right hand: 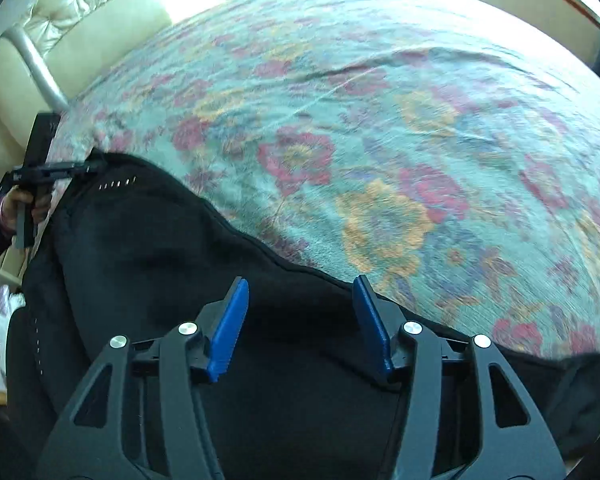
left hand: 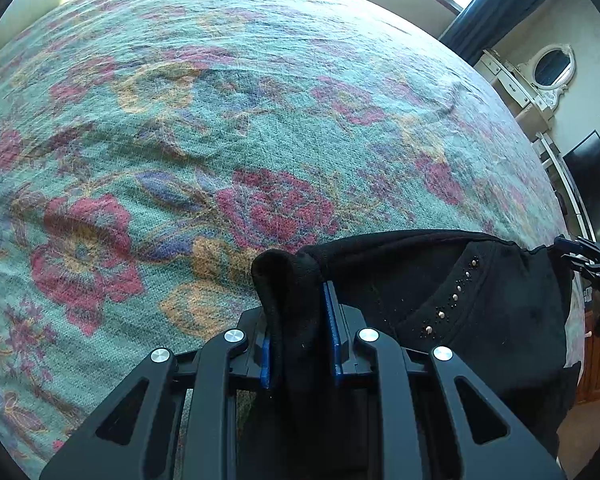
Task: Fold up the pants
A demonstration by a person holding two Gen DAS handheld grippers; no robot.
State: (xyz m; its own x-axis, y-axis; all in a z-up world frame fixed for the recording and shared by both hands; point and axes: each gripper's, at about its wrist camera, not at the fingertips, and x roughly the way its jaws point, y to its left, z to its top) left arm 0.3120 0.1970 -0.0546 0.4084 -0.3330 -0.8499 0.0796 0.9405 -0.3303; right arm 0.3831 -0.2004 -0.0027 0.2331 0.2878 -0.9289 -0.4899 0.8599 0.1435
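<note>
Our left gripper [left hand: 298, 344] pinches the pants' [left hand: 440, 288] waist, right gripper [right hand: 300, 324] spread empty above them on the bed [left hand: 220, 120]; folding barely begun.

Both wrist views looked forward along their fingers, close above the bed [left hand: 220, 100], sharing its floral cover and the black pants [right hand: 160, 248].

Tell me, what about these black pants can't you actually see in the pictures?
- Pants legs: cut off by the bottom edge in both wrist views.
- Fabric behind the left gripper: hidden by its own fingers.
- Studs: too small to tell what they trim.
- Bedspread: blurred in the right view, around the right gripper.
</note>
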